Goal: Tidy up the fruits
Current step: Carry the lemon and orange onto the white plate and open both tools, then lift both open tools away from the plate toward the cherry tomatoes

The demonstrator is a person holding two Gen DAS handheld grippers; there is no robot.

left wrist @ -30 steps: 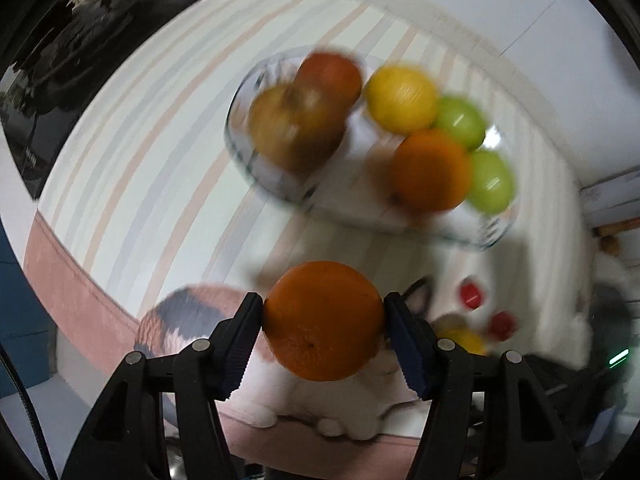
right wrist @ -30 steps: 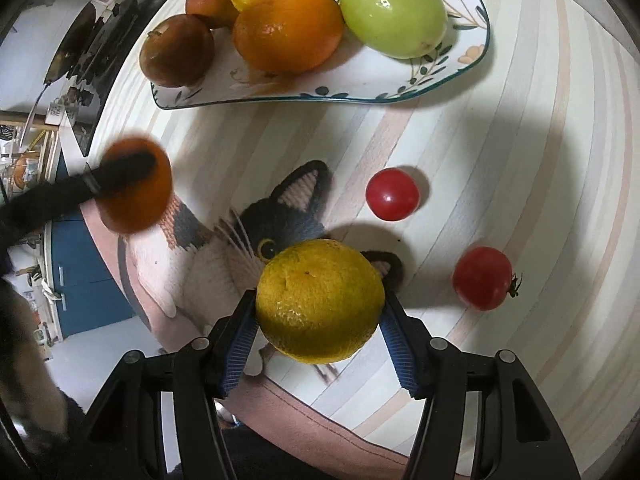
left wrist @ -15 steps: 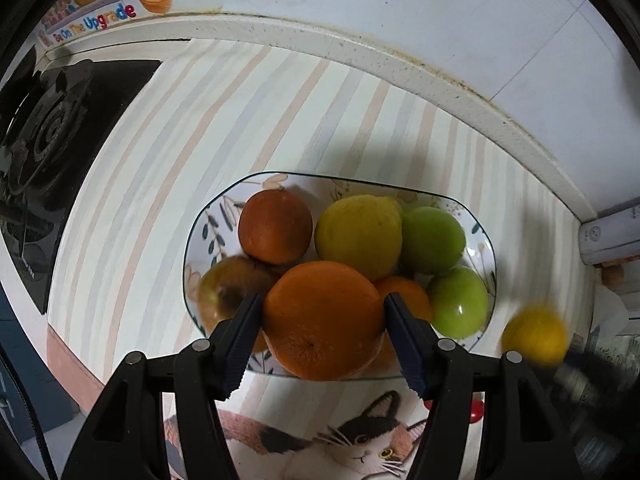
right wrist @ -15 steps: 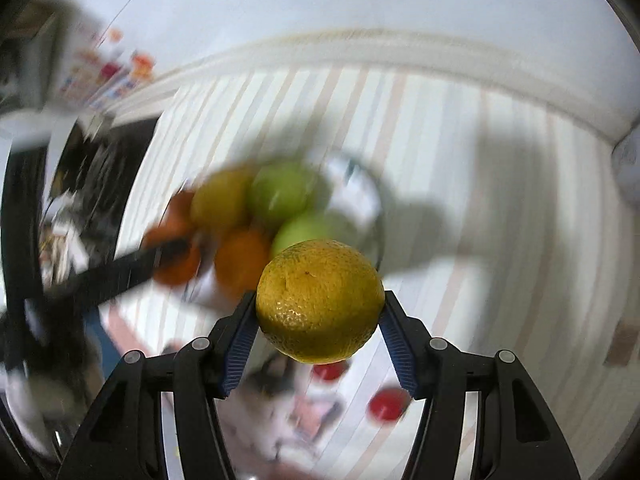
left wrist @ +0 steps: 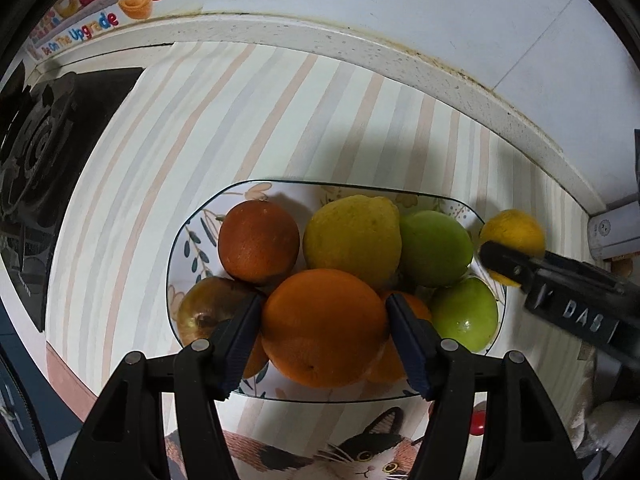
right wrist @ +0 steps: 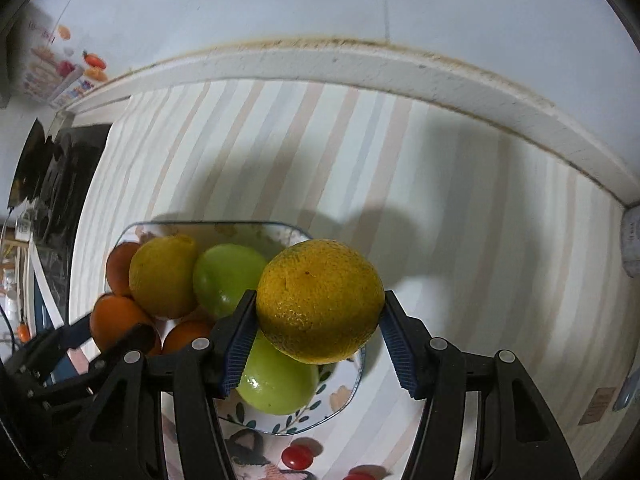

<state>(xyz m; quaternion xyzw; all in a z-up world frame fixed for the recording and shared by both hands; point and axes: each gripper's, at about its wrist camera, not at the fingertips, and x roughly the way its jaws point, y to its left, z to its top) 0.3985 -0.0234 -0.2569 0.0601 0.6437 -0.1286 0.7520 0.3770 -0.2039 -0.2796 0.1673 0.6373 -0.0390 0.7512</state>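
My left gripper (left wrist: 325, 326) is shut on an orange (left wrist: 324, 326) and holds it over the near side of a patterned plate (left wrist: 188, 240). The plate holds a reddish-brown fruit (left wrist: 258, 246), a lemon (left wrist: 352, 234), two green fruits (left wrist: 434, 248), a brownish apple (left wrist: 206, 312) and another orange. My right gripper (right wrist: 318, 318) is shut on a yellow-green citrus (right wrist: 320, 300) above the plate's right end (right wrist: 344, 400). That citrus also shows in the left wrist view (left wrist: 512, 236), beside the plate's right rim.
A striped mat (left wrist: 200, 120) with a cat picture (left wrist: 360, 460) covers the counter. Small red tomatoes (right wrist: 296, 458) lie on it in front of the plate. A black stove (left wrist: 36, 152) is at the left. A white wall ledge (right wrist: 360, 68) runs behind.
Both grippers have risen and moved forward from over the cat picture to over the plate, each still holding its fruit. The right one has come in beside the plate's right rim.
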